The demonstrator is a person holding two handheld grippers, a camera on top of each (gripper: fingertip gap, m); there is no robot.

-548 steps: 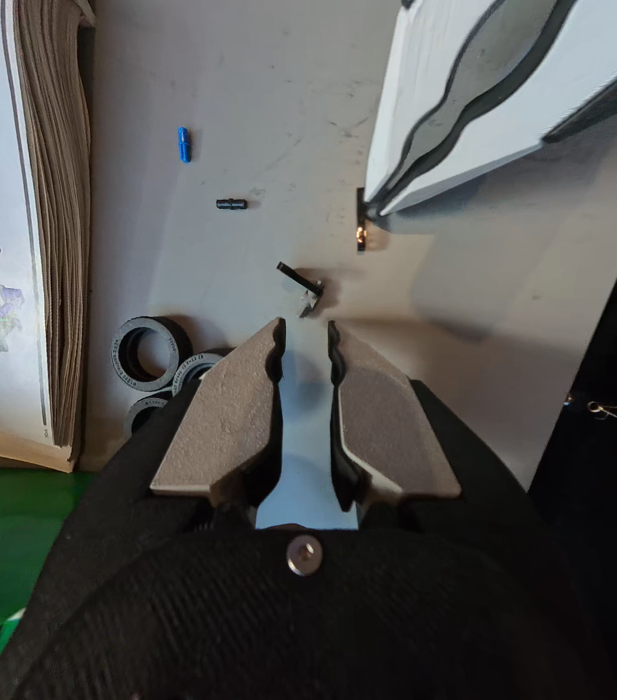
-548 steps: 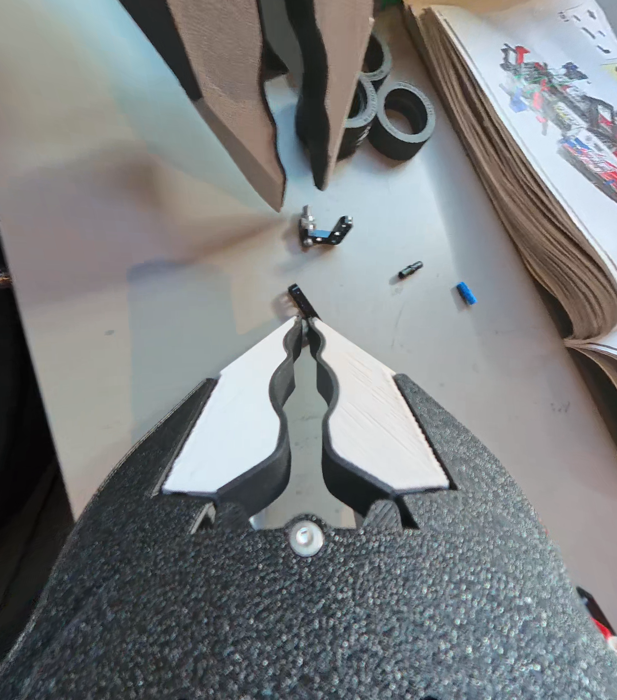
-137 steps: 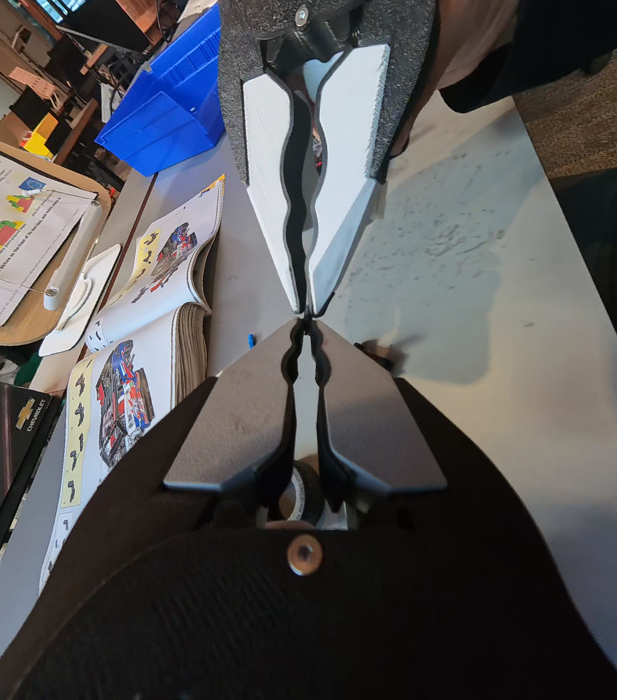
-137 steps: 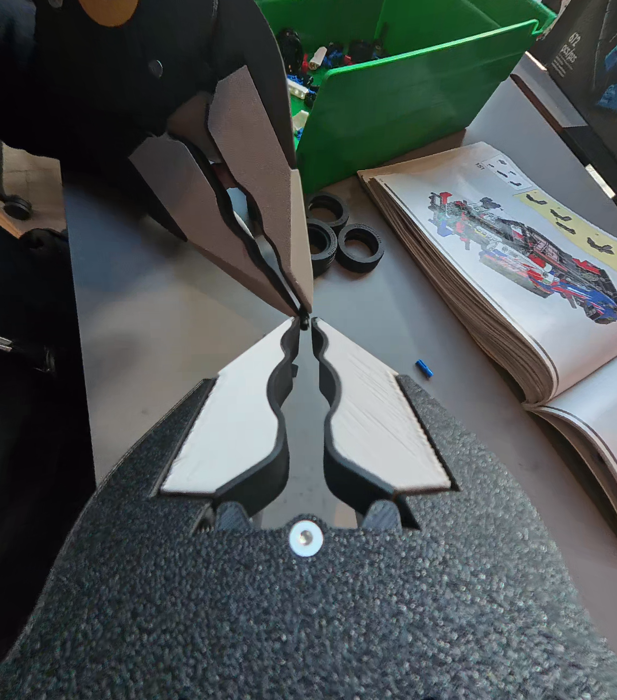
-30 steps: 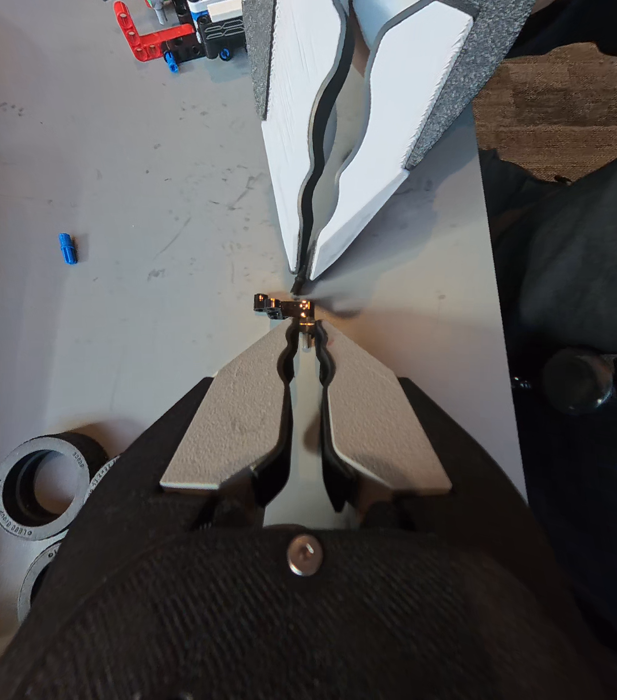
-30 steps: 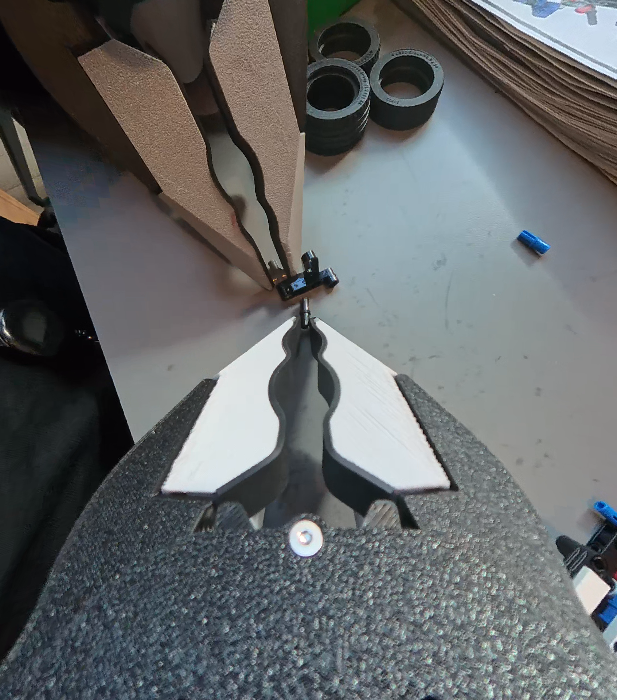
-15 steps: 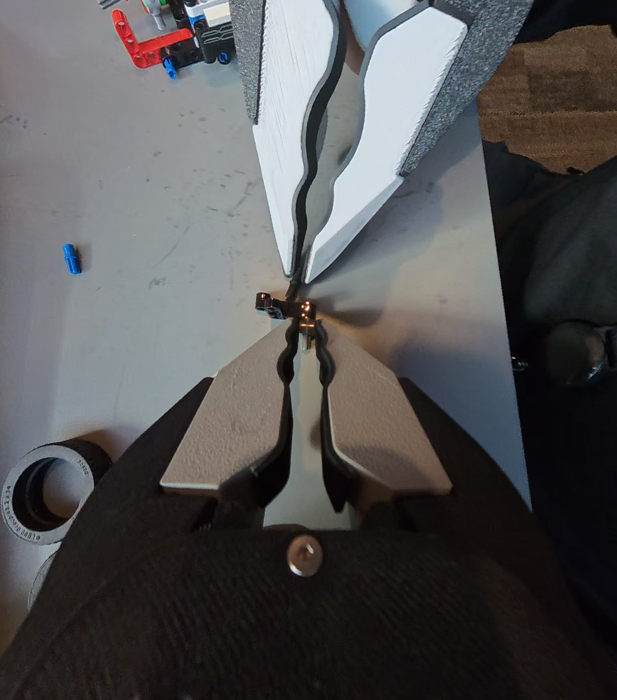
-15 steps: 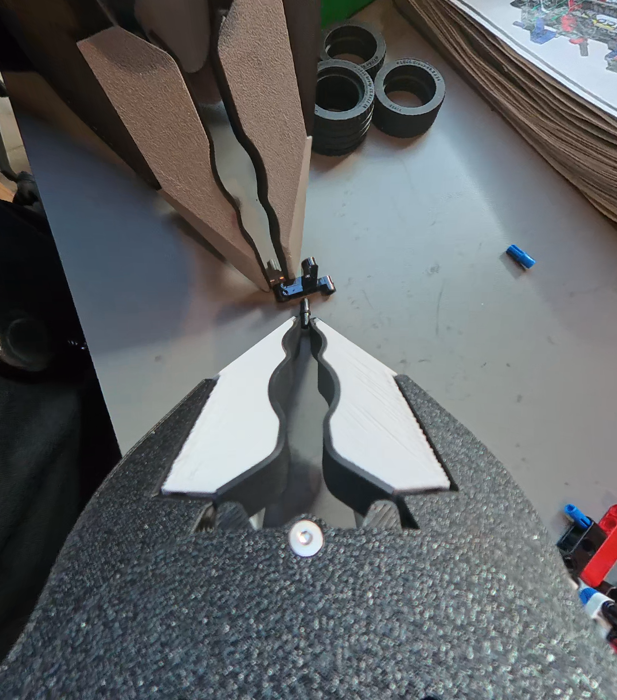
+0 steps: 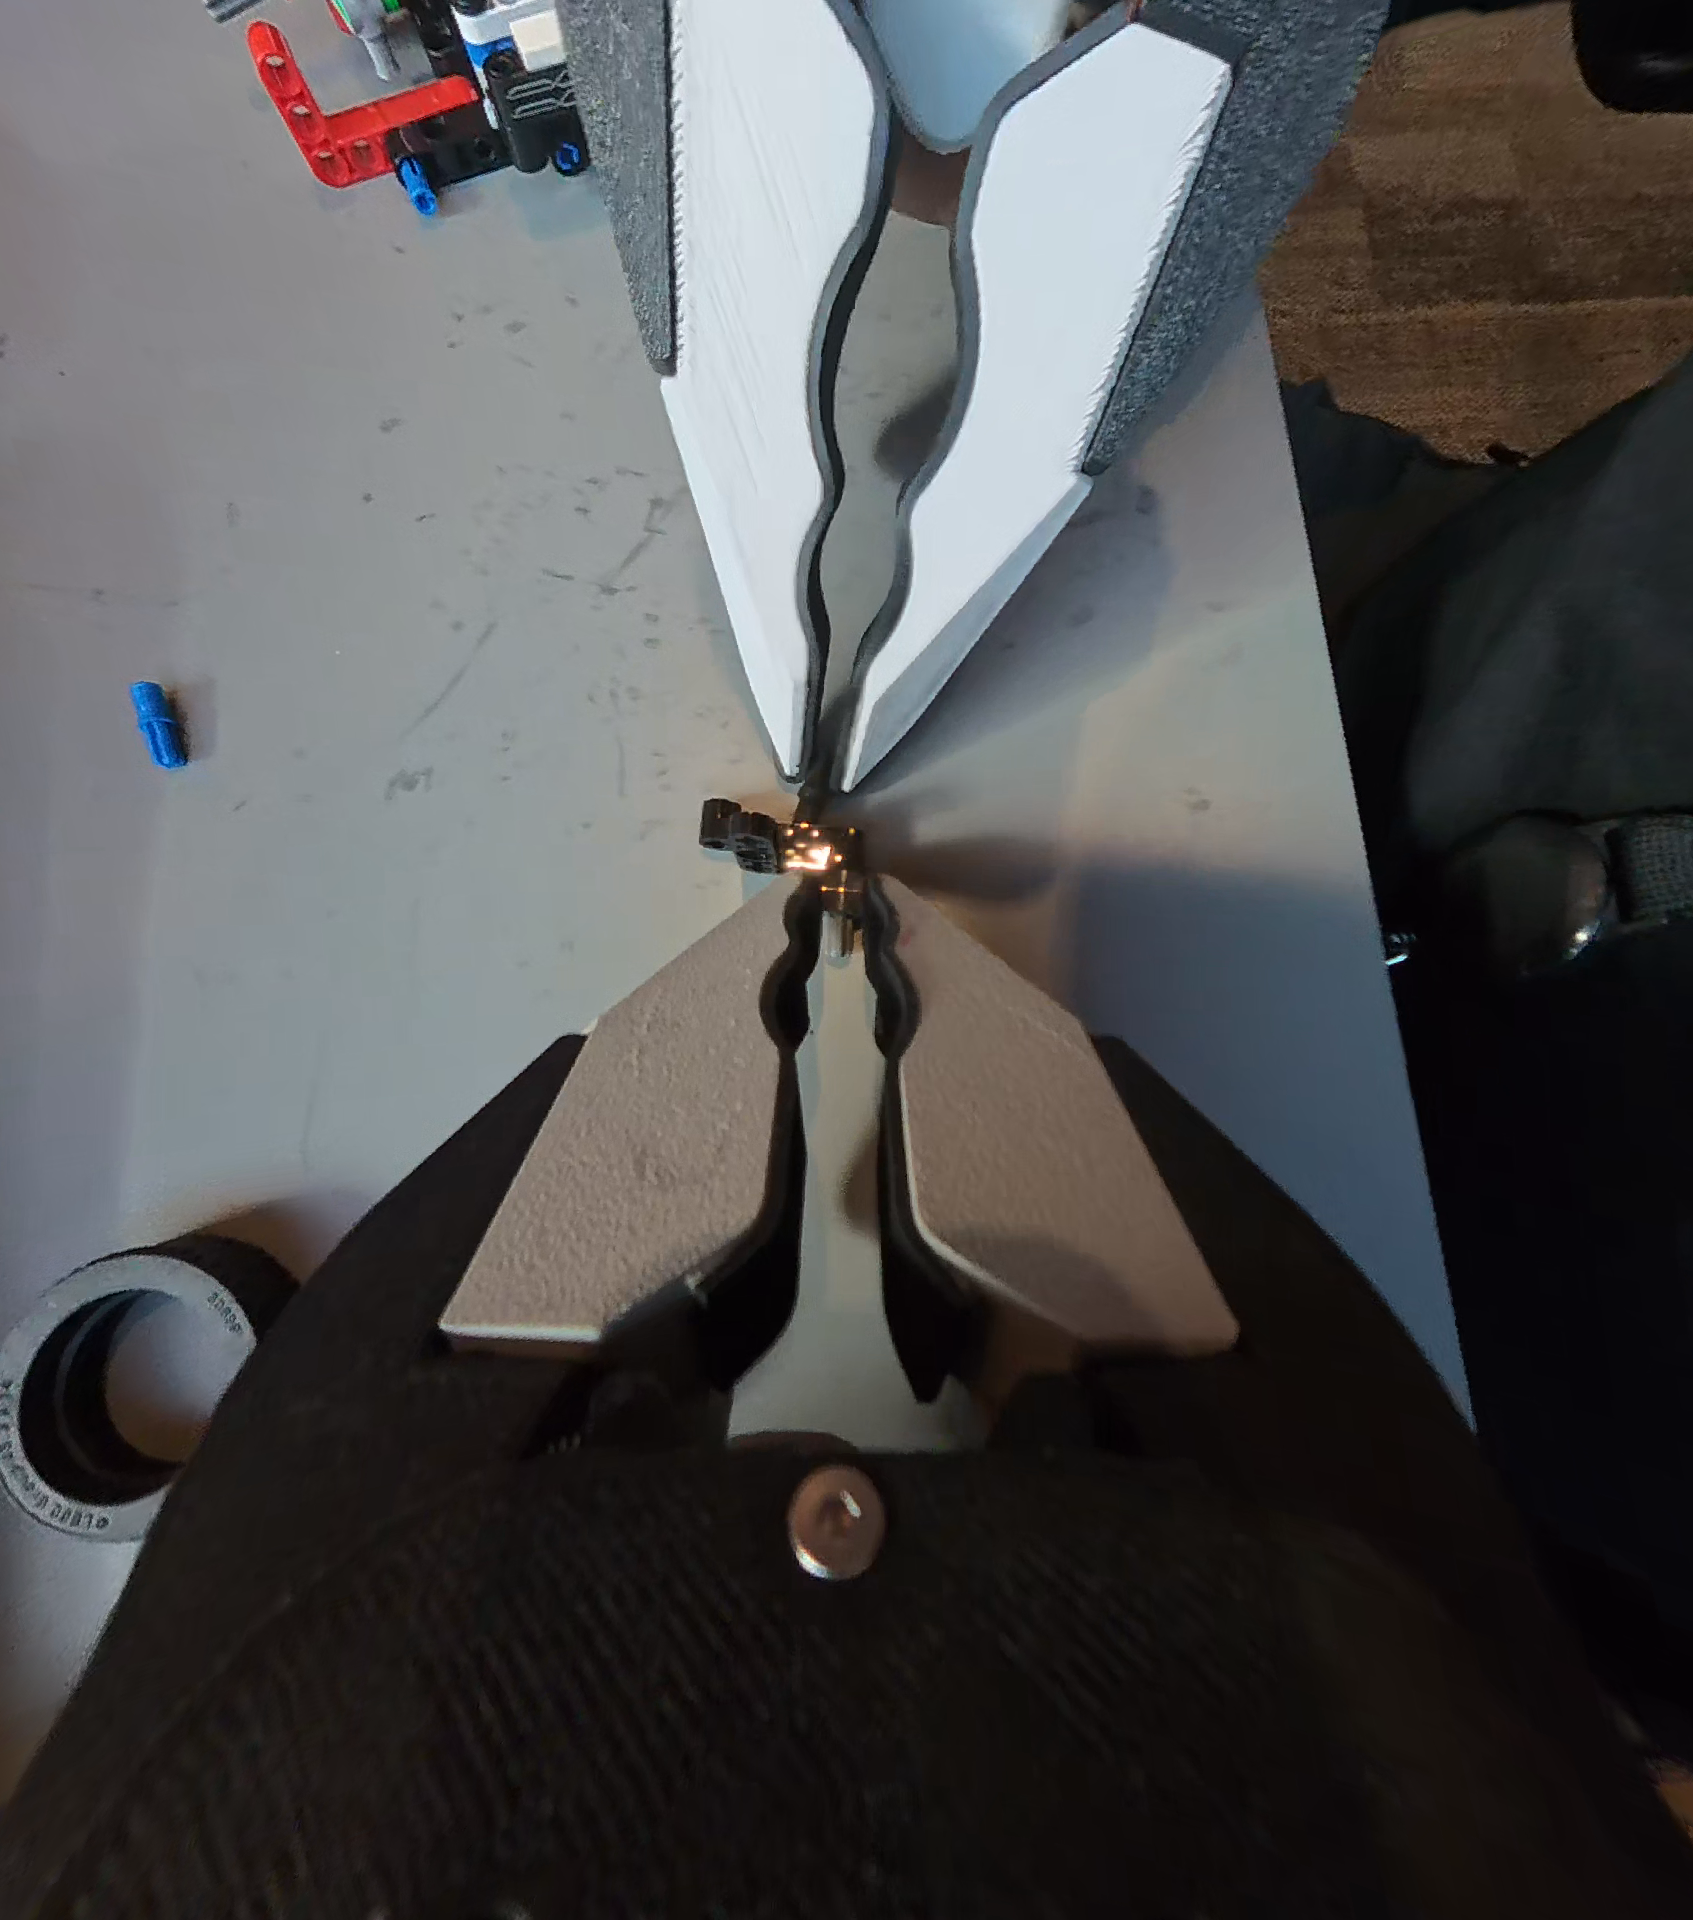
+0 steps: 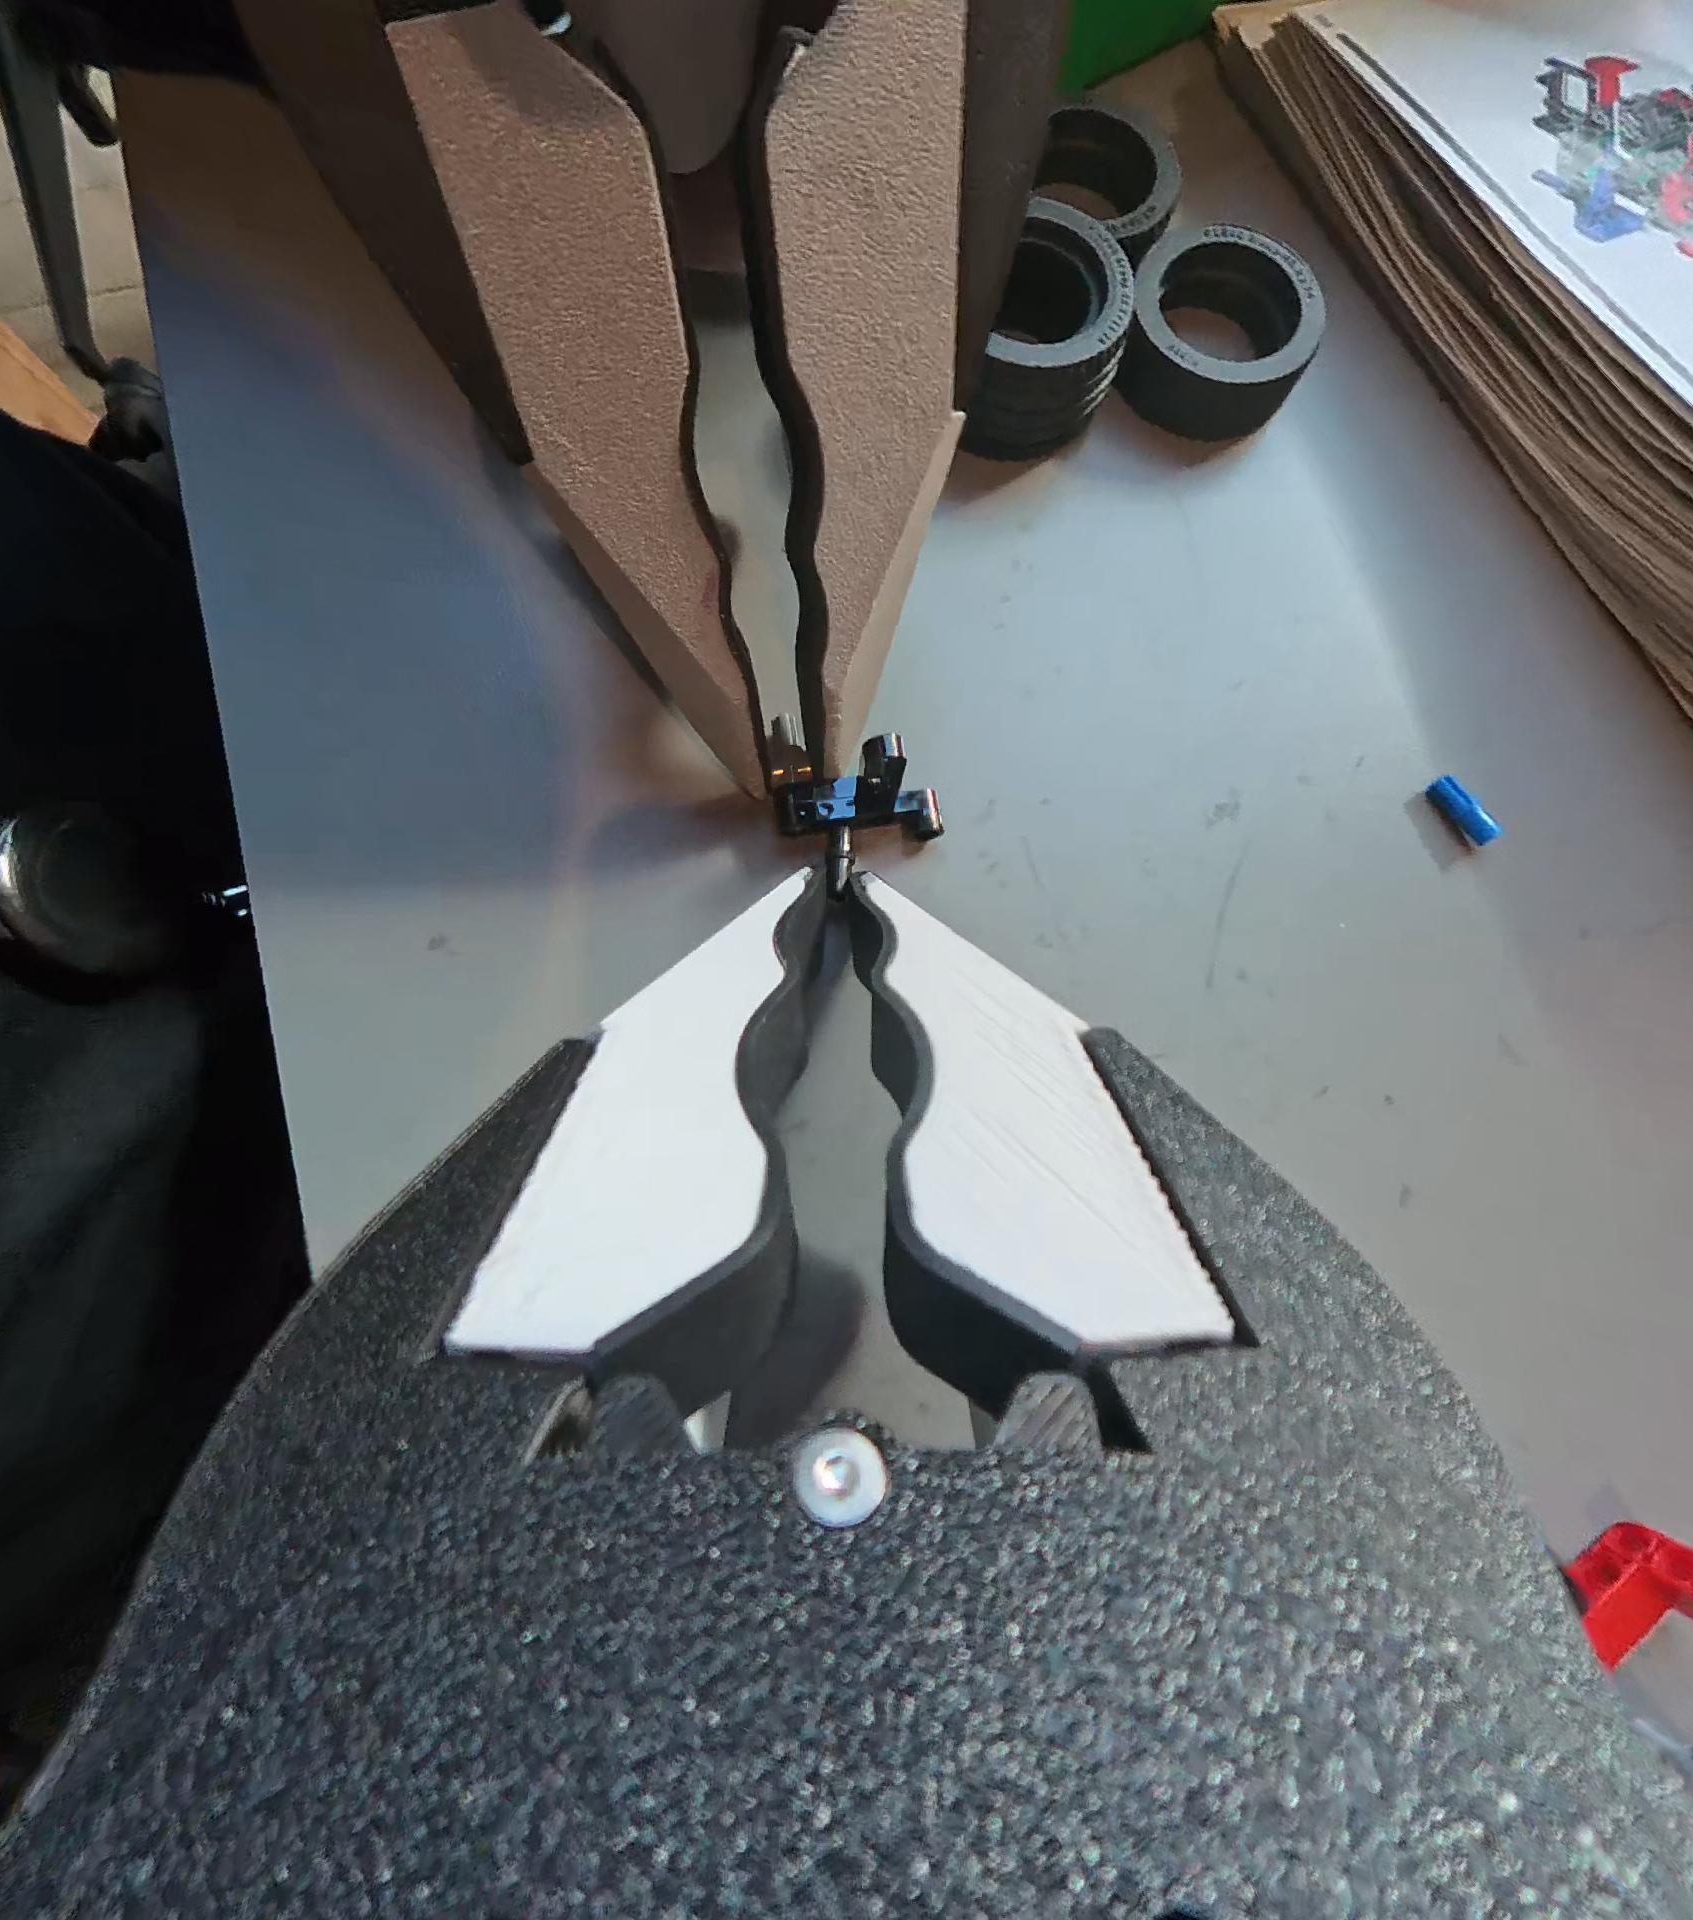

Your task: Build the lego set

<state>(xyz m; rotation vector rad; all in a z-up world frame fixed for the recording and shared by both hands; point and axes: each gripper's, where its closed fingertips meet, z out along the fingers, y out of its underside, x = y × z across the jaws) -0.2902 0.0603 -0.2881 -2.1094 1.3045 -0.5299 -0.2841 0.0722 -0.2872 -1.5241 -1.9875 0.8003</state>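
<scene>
My left gripper is shut on a small black connector piece, gripping its grey stub just above the grey table. My right gripper is shut on a short black pin. The pin's tip touches the middle of the connector. The two grippers point tip to tip. The right gripper comes in from the top of the left wrist view. The left gripper comes in from the top of the right wrist view.
A blue pin lies loose on the table, also in the right wrist view. Black tyres and an open instruction book lie beyond it. A part-built assembly with a red angled beam sits nearby. The table edge is close. My two grippers' fingertips are within a few centimetres of each other.
Over 18 s both grippers picked their pieces off the table. In the last second the right gripper has closed the small gap, so the pin now touches the connector.
</scene>
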